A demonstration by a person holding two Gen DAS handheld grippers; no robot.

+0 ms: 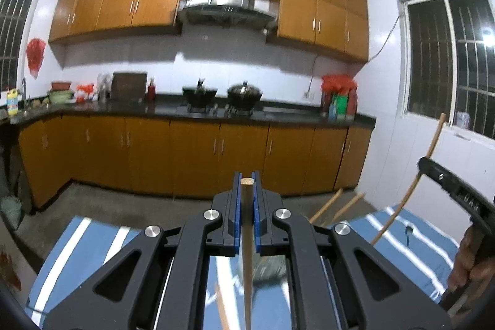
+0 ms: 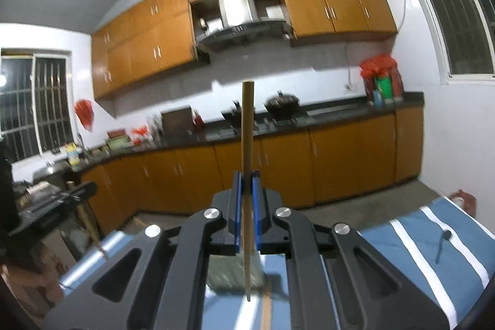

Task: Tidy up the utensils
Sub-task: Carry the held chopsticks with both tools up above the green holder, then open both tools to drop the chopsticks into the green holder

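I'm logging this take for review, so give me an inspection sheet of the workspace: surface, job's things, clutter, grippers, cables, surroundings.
Surface: blue cloth with white stripes over the table.
Job's things: one chopstick clamped in the left gripper, its end level with the fingertips; another chopstick in the right gripper, sticking far past the fingers. Two loose chopsticks behind the left gripper; a dark utensil lies on the cloth.
Clutter: a blurred greenish container below the grippers.
Grippers: both shut on chopsticks.
Cables: a wire from the window to a wall socket.
Surroundings: kitchen with orange cabinets, two woks on the stove, barred windows.
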